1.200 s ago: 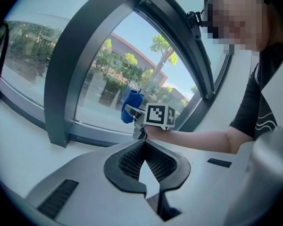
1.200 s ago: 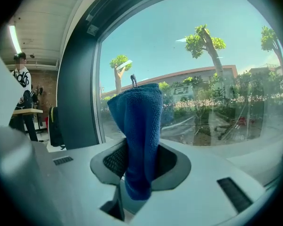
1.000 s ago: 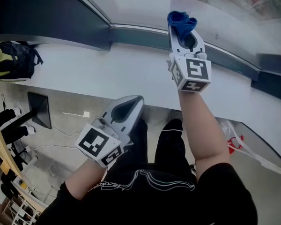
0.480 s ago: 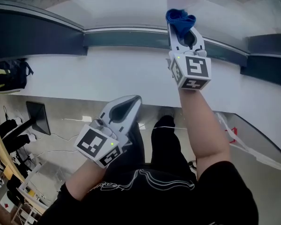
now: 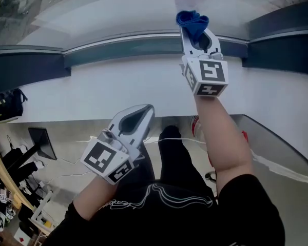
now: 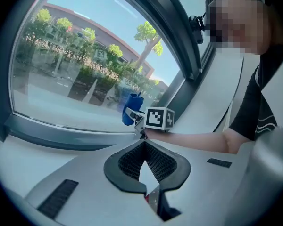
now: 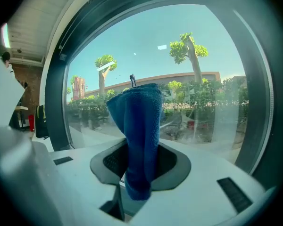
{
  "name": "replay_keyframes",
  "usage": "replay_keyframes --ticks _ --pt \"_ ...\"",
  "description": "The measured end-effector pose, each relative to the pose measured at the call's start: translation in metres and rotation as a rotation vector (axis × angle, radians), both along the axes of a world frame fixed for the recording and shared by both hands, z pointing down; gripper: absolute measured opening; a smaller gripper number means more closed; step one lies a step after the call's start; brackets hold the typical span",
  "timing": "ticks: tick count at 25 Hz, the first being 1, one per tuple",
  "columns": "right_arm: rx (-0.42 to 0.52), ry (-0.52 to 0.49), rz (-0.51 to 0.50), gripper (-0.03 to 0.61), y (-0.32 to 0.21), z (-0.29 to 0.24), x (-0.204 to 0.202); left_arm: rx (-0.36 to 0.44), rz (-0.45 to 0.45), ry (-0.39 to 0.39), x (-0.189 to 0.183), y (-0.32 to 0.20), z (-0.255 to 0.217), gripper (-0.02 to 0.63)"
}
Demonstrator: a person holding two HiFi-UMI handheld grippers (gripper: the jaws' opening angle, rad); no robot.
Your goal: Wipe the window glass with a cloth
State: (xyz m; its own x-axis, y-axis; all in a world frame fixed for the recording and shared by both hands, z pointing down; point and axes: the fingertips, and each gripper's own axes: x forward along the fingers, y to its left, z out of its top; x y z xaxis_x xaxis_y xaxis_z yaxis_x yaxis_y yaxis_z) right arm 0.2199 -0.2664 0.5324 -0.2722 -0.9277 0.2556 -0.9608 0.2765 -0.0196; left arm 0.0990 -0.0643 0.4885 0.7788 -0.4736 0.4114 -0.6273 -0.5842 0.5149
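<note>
smooth window glass [image 7: 188, 79]; right gripper [image 7: 140, 161] pinches fluffy blue cloth [image 7: 137, 126]

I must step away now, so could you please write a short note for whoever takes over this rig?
Right tongs: shut on the blue cloth, held up at the window glass; contact unclear.
Left tongs: shut, empty, held lower, away from the glass.
Done: cloth gripped and raised.
Left to do: wipe the glass; how much is already wiped cannot be told.
</note>
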Motion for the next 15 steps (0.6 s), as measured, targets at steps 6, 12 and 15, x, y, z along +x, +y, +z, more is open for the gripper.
replay_keyframes --ticks 6,12,15 --pt "0.009 0.003 0.065 0.094 0.004 0.003 0.071 -0.007 0.072 -0.005 0.055 0.001 0.004 0.005" --pt "0.003 0.004 0.170 0.094 0.008 0.010 0.148 -0.019 0.116 0.000 0.098 -0.007 0.007 0.005" --pt "-0.006 0.008 0.219 0.094 0.012 0.014 0.181 -0.025 0.140 -0.002 0.116 -0.008 0.010 0.005"
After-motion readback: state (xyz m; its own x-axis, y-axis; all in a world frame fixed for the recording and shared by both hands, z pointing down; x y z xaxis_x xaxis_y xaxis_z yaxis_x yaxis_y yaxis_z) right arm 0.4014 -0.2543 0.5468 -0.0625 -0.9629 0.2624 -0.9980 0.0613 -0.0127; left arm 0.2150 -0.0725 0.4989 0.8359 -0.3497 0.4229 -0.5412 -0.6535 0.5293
